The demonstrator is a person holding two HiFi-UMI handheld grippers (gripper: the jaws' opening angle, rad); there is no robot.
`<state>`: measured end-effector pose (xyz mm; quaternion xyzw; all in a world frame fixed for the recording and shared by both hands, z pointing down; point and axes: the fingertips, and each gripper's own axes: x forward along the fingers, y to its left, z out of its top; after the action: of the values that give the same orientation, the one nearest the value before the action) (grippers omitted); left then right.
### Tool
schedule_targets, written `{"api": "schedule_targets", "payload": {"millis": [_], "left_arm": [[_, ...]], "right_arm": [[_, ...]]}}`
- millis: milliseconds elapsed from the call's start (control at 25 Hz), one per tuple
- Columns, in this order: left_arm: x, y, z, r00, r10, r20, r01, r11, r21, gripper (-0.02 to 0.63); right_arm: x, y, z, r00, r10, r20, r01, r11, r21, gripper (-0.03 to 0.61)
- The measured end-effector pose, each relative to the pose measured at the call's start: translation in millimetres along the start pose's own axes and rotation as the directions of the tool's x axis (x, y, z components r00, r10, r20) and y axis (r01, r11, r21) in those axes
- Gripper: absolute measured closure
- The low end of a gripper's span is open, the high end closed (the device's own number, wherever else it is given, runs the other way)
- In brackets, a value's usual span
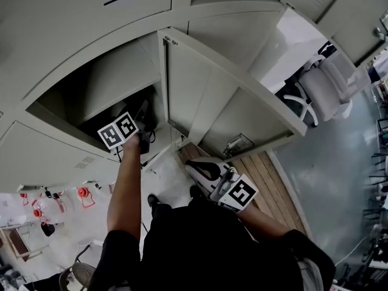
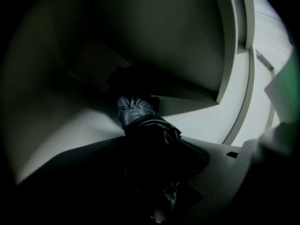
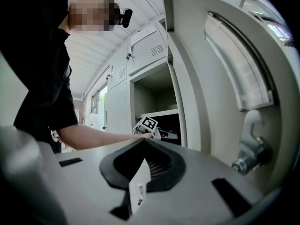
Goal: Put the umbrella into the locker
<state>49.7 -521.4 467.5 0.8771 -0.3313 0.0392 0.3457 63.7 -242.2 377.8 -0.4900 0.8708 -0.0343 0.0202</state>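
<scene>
- The left claw point(image 1: 143, 139) is reached into the open compartment of the locker point(image 1: 73, 111). It is clamped on the folded umbrella point(image 2: 140, 125), which is dark and sits between its jaws.
- The umbrella's long axis runs straight along the left claw's own line. One end lies back in the grip, and the other points forward and deeper into the compartment.
- In the left gripper view the umbrella's far end is already past the door frame point(image 2: 232, 50), above the pale compartment floor point(image 2: 201, 121). I cannot tell whether it touches that floor.
- The right claw point(image 3: 140, 172) is well apart from the umbrella. It is held low near the person's body, beside the open locker door point(image 1: 212, 96), with its jaws drawn together on nothing.
- The left claw is the only one near the umbrella, so the set-down looks like its job: lower along that same axis, then release.
</scene>
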Motion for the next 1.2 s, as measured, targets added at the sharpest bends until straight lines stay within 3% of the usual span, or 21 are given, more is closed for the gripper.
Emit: {"api": "schedule_targets", "payload": {"millis": [360,840,1200], "left_arm": [[13,4,3,0.999,0.044,-0.011,-0.043,0.998,0.042,0.328],[24,8,-7,0.986,0.13,-0.107,-0.115,0.984,0.134,0.328],[27,12,-12,0.973,0.153,-0.171,-0.128,0.981,0.145,0.324]], "right_arm": [[-6,0,0,1.0,-0.01,-0.012,0.01,1.0,0.003,0.567],[-13,-6,-2,0.999,-0.042,-0.001,0.042,0.999,0.019,0.568],[-12,-4,-3,0.999,-0.037,0.008,0.037,0.999,0.028,0.568]]}}
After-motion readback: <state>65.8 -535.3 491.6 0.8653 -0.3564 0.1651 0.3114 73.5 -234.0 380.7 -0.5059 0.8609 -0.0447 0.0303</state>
